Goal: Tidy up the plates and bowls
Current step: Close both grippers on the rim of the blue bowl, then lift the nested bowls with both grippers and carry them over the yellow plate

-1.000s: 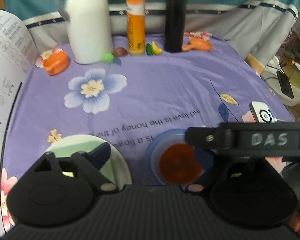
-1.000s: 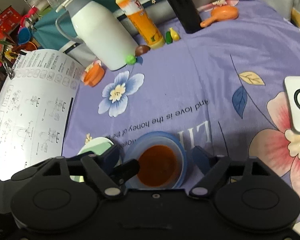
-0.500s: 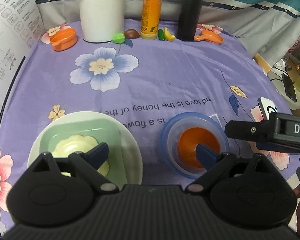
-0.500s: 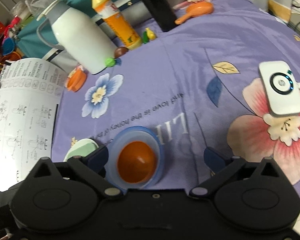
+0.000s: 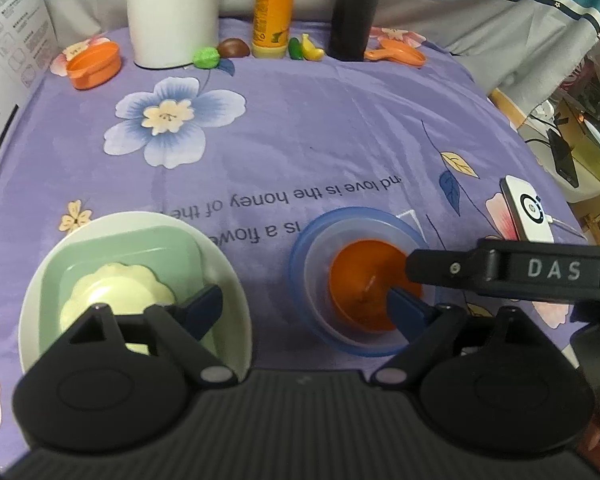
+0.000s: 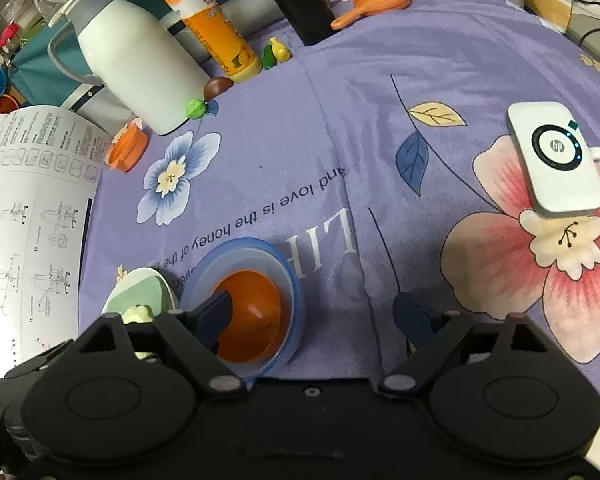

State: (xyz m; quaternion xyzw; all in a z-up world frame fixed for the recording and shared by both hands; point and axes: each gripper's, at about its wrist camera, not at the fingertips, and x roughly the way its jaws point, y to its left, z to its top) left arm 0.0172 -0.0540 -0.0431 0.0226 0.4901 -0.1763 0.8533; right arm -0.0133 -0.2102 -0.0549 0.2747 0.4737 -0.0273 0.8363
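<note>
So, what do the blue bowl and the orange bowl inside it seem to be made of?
Blue bowl: probably thin plastic, translucent and matte, since its wall looks milky and lets light through. Orange bowl: likely plastic as well, opaque and somewhat glossy, with small highlights on its inside.

Tablecloth [image 5: 308, 140]: I see soft matt printed cloth.
Blue bowl [image 5: 300, 280]: looks like translucent plastic.
Orange bowl [image 5: 356, 280]: glossy, smooth.
Booklet [image 6: 32, 220]: I read matt paper.
Flask [image 6: 136, 68]: smooth, satin white.
</note>
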